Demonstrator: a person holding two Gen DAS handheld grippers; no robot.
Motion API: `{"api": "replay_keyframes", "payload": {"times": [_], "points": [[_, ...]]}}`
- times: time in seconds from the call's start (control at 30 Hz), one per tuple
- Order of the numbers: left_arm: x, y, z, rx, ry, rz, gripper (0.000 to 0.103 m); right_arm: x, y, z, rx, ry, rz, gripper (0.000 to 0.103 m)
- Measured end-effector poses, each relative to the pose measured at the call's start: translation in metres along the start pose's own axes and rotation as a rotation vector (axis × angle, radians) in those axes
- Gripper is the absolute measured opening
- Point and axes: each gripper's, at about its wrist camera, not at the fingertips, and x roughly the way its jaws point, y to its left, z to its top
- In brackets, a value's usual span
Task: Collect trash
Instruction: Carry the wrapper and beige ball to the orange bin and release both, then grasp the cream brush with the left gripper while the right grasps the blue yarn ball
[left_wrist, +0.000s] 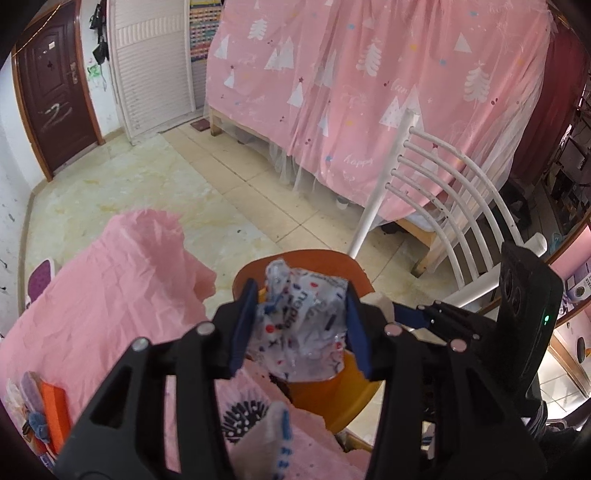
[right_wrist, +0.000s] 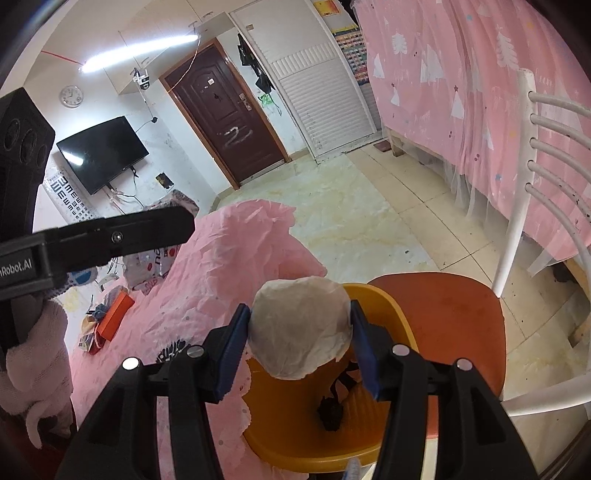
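crumpled printed plastic wrapper (left_wrist: 301, 325) clamped in left gripper (left_wrist: 301, 328) above yellow bin (left_wrist: 332, 398); right gripper (right_wrist: 301, 334) clamped on white paper wad (right_wrist: 300, 326) over same bin.

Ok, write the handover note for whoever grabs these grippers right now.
Left gripper: crumpled printed wrapper sits between its jaws, above the yellow bin.
Right gripper: shut on a white paper wad, also over the bin, which stands on the orange chair seat.
Done: both pieces picked up; something dark already lies in the bin.
Left: drop both in.
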Motion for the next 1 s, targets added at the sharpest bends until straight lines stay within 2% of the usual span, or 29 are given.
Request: {"api": "replay_keyframes", "payload": {"times": [0.07,0.23,0.5,0.73,1.0], "points": [[0.001,0.0,0.003,-0.006,-0.006,0.003,0.068,0.002,-0.001,-0.002,0.007,0.007,0.006,0.045],[-0.001,0.0,0.003,-0.014,-0.014,0.009,0.069,0.001,-0.001,-0.001,0.009,0.005,0.009,0.053],[-0.02,0.009,-0.002,-0.03,-0.043,0.003,0.069,-0.001,0.013,0.002,-0.013,0.003,-0.001,0.054],[-0.048,0.024,-0.012,-0.058,-0.092,0.006,0.069,-0.004,0.042,0.01,-0.066,-0.005,0.002,0.054],[-0.086,0.063,-0.032,-0.125,-0.155,0.039,0.072,0.003,0.092,0.017,-0.155,0.001,0.029,0.054]]}}
